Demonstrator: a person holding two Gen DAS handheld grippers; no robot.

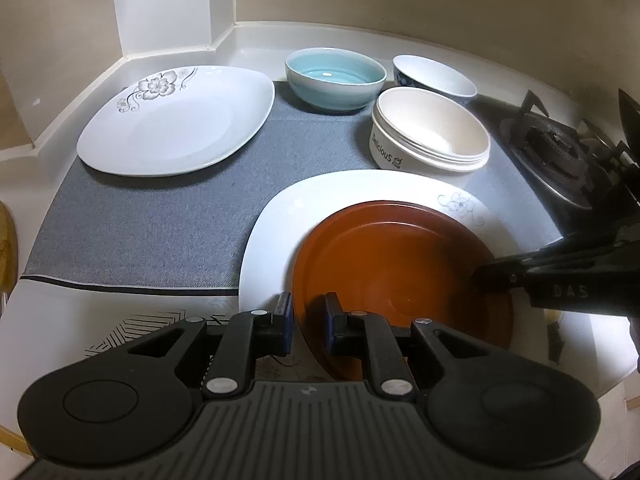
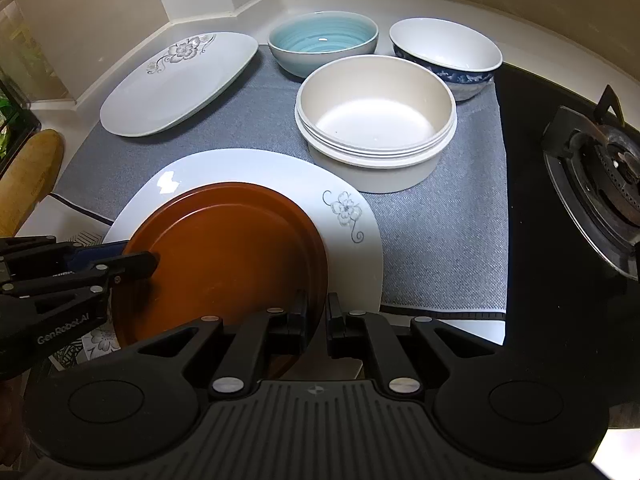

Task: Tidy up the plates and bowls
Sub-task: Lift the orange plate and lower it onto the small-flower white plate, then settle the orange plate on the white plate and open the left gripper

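A: Both grippers are holding the brown plate [image 2: 224,256] together. The left hand-held gripper [image 1: 308,322] is clamping its left rim, the right hand-held gripper [image 2: 318,320] is clamping the near right rim, and each pair of jaws is nearly together with only the rim between them.

B: And the plate is sitting where?

A: It is lying over the near white floral plate [image 2: 348,216], which is resting on the grey mat [image 2: 440,248] and overhanging the mat's front edge. I cannot tell whether the brown plate is fully resting on it or hovering just above.

B: So I am judging this as a stacking step. How should it be finished?

A: By keeping both sides level, so the brown plate is settling flat and centred instead of skewed toward the near-left as it is now. Both grips should be easing off together; one side letting go first is likely tipping the plate.

B: Anything nearby to mind?

A: The stacked cream bowls [image 2: 376,136] are standing just beyond the white plate, with the teal bowl [image 2: 322,42], the blue-patterned bowl [image 2: 446,56] and a second floral plate [image 2: 180,84] behind. The gas burner [image 2: 600,184] is well apart to the right.
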